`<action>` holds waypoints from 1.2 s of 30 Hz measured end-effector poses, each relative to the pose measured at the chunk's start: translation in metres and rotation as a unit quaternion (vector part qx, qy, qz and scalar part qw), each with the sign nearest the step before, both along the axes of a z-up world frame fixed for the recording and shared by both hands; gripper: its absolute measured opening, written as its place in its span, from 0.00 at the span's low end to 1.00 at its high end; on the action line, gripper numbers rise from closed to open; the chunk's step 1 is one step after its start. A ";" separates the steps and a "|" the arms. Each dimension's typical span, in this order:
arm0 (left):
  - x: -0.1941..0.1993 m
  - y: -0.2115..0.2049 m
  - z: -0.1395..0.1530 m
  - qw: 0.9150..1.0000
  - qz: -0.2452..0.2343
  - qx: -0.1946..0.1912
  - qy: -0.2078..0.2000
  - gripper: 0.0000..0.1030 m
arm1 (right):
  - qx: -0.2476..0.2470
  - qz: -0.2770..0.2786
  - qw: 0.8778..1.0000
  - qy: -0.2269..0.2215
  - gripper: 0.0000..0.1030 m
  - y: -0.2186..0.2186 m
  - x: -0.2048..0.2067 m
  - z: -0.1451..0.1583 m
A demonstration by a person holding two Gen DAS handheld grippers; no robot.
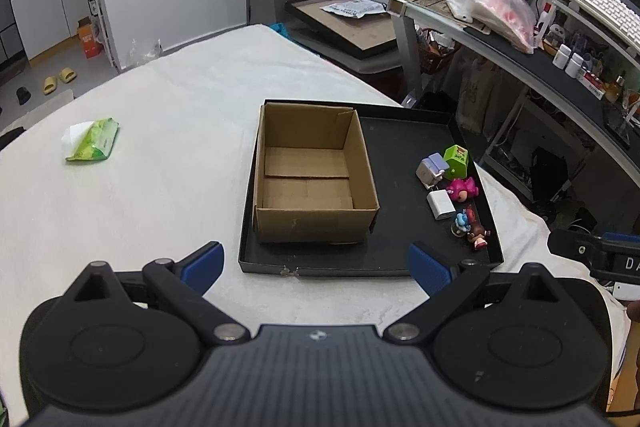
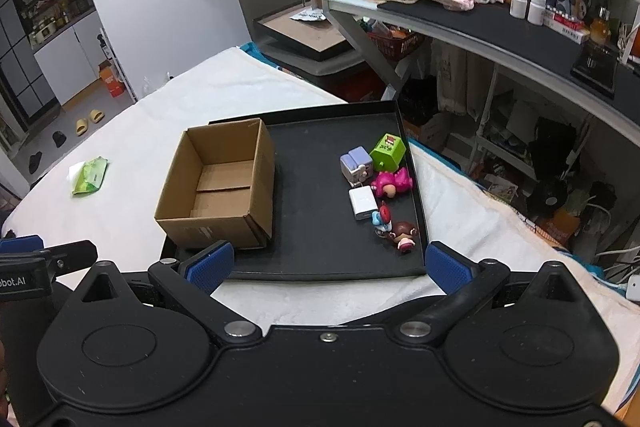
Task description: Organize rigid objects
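Both grippers hover above the near edge of a white-covered table, and neither holds anything. The left gripper (image 1: 316, 267) has its blue fingers spread wide, and the right gripper (image 2: 330, 263) is spread just as wide.

A black tray (image 1: 404, 255) lies on the table ahead of them. A cardboard box (image 1: 316, 223) sits in the tray's left half, open at the top, with only its bottom flaps showing inside.

6 small objects lie in a loose row along the tray's right side, well apart from the box. At the far end is a green cube (image 2: 387, 150), with a lilac toy (image 2: 357, 165) just to its left. Nearer is a pink figure (image 2: 392, 183) lying on its side, touching or almost touching the lilac toy. A white charger (image 2: 363, 203) lies just left of and nearer than the pink figure. Nearest are a small blue figure (image 2: 380, 219) and a brown-haired doll (image 2: 404, 234), close together.

A green tissue pack (image 1: 93, 140) lies on the cloth far to the left, well apart from the tray.
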State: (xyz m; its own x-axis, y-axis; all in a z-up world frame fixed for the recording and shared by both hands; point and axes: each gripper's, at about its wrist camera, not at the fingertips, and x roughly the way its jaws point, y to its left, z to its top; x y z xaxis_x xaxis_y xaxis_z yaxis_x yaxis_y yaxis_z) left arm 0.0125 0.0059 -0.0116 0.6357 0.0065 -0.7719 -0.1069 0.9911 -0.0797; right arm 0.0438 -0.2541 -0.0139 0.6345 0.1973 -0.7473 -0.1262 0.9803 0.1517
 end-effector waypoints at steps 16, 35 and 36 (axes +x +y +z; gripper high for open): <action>0.040 -0.006 -0.030 1.000 0.001 0.014 0.010 0.93 | 0.023 -0.036 0.999 0.013 1.00 -0.029 0.031 -0.041; 0.111 0.017 -0.077 0.997 0.049 0.006 0.063 0.78 | 0.056 -0.060 0.991 0.105 0.78 -0.050 0.099 -0.102; 0.116 0.020 -0.080 0.996 0.054 0.003 0.069 0.75 | 0.056 -0.060 0.990 0.113 0.76 -0.050 0.105 -0.107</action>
